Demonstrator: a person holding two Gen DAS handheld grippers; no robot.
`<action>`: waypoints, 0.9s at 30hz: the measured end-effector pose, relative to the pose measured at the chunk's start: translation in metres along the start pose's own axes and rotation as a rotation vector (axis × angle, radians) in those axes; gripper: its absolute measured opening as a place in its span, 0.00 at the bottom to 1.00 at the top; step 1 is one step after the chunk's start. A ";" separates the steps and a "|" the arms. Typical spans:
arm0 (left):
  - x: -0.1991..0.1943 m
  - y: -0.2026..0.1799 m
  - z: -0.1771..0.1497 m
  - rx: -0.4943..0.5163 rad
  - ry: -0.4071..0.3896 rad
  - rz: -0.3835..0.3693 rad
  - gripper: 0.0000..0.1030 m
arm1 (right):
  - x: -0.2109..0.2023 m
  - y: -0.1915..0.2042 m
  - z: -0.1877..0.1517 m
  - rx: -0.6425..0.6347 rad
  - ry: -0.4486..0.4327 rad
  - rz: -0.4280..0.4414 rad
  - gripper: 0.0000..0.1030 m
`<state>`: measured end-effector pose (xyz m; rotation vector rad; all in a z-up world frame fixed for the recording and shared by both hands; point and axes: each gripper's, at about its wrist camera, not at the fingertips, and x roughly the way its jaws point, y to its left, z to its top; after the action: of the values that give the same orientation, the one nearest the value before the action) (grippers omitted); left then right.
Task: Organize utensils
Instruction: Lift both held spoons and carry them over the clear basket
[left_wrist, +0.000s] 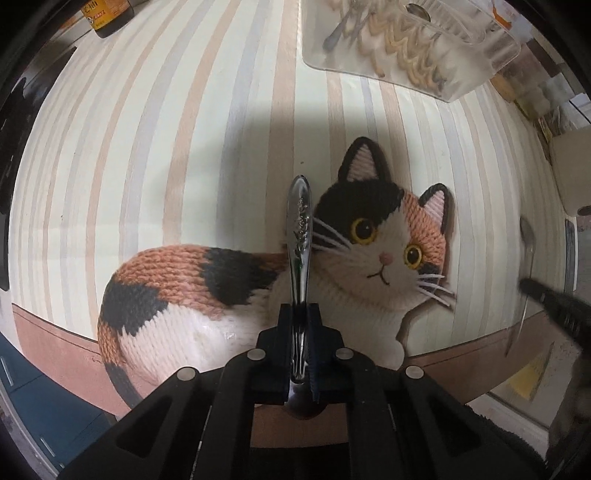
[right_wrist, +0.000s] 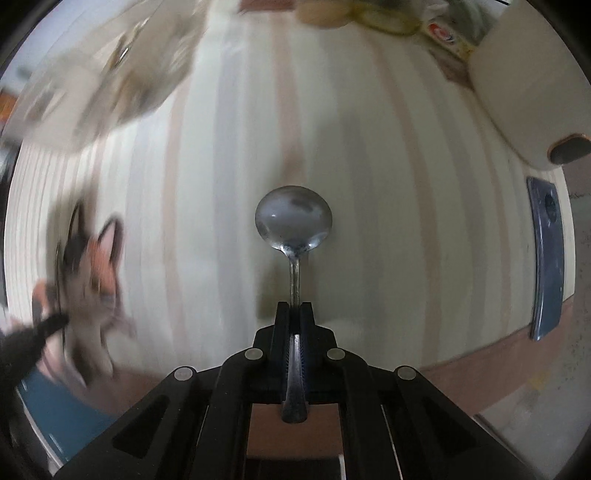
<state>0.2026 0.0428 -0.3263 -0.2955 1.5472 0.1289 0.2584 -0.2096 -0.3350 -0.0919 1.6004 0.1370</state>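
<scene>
My left gripper (left_wrist: 300, 308) is shut on a metal utensil (left_wrist: 300, 229); its embossed handle points forward above the cat picture on the striped mat (left_wrist: 147, 147). Its working end is hidden behind the fingers. My right gripper (right_wrist: 294, 306) is shut on a metal spoon (right_wrist: 293, 218), bowl forward, above the mat. That spoon and the right gripper's finger (left_wrist: 554, 310) show at the right edge of the left wrist view. A clear plastic organizer tray (left_wrist: 406, 40) with several utensils lies at the far end of the mat. The right wrist view is motion-blurred.
A dark bottle (left_wrist: 107, 16) stands at the far left. A cream appliance (right_wrist: 524, 92) sits at the right, with packages behind it. A blue flat object (right_wrist: 546, 258) lies at the mat's right edge. The left gripper (right_wrist: 44, 328) shows at the left of the right wrist view.
</scene>
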 end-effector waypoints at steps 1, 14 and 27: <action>-0.001 0.000 0.001 0.002 0.000 0.001 0.05 | 0.000 0.001 -0.003 -0.003 0.000 -0.002 0.05; -0.004 0.004 0.011 -0.017 -0.017 -0.018 0.05 | 0.003 0.015 0.014 -0.002 -0.003 -0.018 0.05; -0.003 -0.004 0.036 -0.014 -0.018 -0.056 0.09 | 0.003 0.067 0.043 -0.096 0.004 -0.013 0.05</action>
<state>0.2383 0.0487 -0.3229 -0.3477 1.5194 0.0986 0.2910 -0.1375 -0.3368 -0.1773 1.5965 0.2036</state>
